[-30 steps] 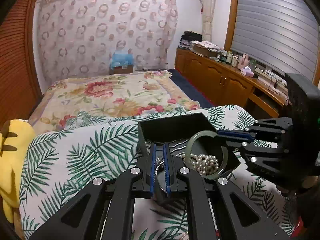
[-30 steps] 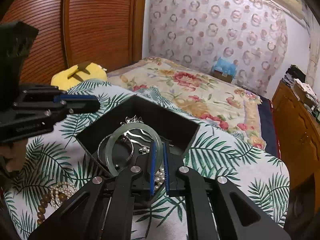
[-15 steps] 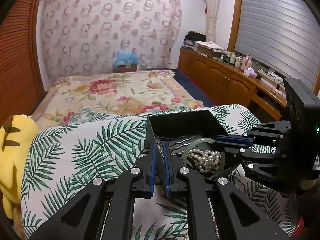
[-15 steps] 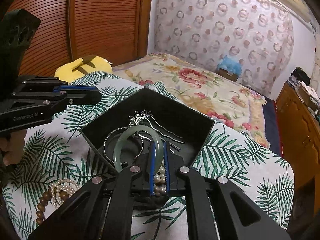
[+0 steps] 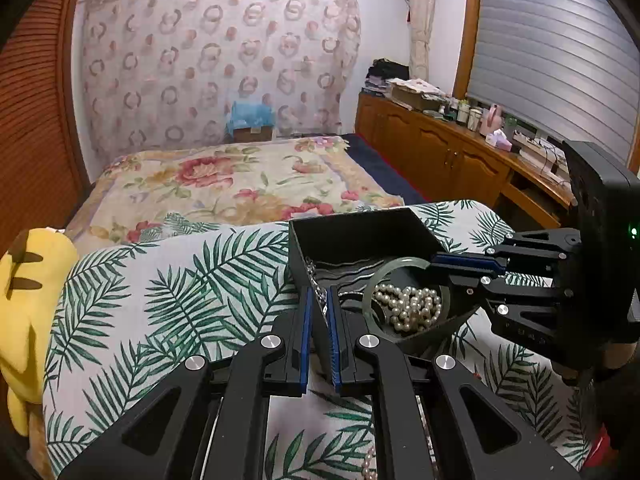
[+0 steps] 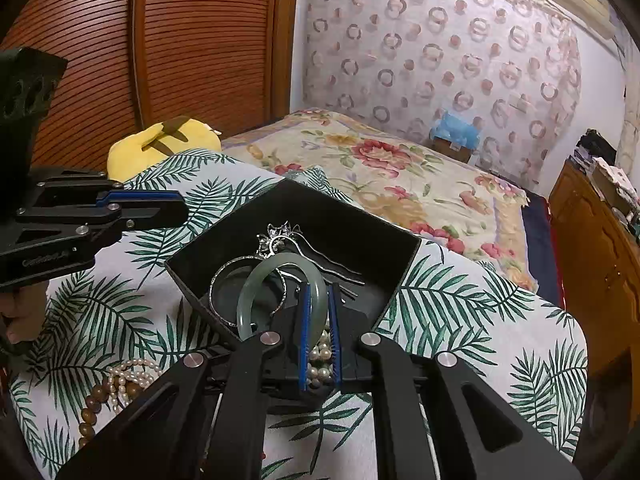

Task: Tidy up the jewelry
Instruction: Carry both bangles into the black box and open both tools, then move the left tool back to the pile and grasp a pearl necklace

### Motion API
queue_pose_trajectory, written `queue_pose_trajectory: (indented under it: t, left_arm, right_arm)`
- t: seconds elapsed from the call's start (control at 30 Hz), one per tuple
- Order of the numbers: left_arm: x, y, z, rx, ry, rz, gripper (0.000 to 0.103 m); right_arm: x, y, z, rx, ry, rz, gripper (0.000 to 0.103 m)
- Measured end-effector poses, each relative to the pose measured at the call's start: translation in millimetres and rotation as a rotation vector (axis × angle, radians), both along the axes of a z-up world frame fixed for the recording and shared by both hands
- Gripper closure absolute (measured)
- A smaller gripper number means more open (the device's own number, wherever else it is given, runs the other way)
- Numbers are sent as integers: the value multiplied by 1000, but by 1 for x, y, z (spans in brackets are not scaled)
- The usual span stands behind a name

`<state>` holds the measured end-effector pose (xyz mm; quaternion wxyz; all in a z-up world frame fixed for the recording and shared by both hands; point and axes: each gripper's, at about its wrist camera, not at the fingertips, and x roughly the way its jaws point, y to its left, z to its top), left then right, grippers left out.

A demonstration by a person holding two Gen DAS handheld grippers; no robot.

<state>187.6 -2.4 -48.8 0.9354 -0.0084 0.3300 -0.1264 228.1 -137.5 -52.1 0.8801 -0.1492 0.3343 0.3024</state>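
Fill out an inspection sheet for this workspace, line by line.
Surface: palm-leaf cloth covers the table.
Job's things: black box holds the pearls, a silver bangle and a hairpin; green bangle is over the box.
Clutter: pearl and brown bead strands on the cloth.
Grippers: right tool shut on green bangle; left tool shut, empty.
Cables: nothing seen.
Surroundings: bed, yellow plush, wooden cabinets.

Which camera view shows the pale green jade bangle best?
The right wrist view: the pale green jade bangle stands clamped in the right gripper. The left wrist view shows its ring partly hidden by that gripper.
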Motion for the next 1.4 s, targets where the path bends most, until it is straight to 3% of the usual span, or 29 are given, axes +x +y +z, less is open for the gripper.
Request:
queue_pose_trajectory:
  t: [0.1, 0.17, 0.53, 0.93, 1.03, 1.4]
  left_arm:
    - [-3, 0, -1, 0, -1, 0, 96]
    - [-4, 0, -2, 1, -1, 0, 96]
    - [-45, 0, -9, 4, 5, -13, 96]
    - [-86, 0, -12, 2, 19, -29, 95]
    - [-94, 1, -15, -1, 27, -33, 85]
    - [-107, -8, -32, 11, 83, -79, 76]
  right_arm:
    - [0, -2, 1, 8, 1, -7, 89]
    - [-2, -4, 3, 17, -1, -13, 77]
    - [-29, -13, 12, 47, -10, -32, 77]
    - [-73, -15, 3, 43, 27, -39, 73]
    - [-82, -17, -3, 45, 46, -52, 71]
    - [-108, -34, -31, 46, 106, -103, 70]
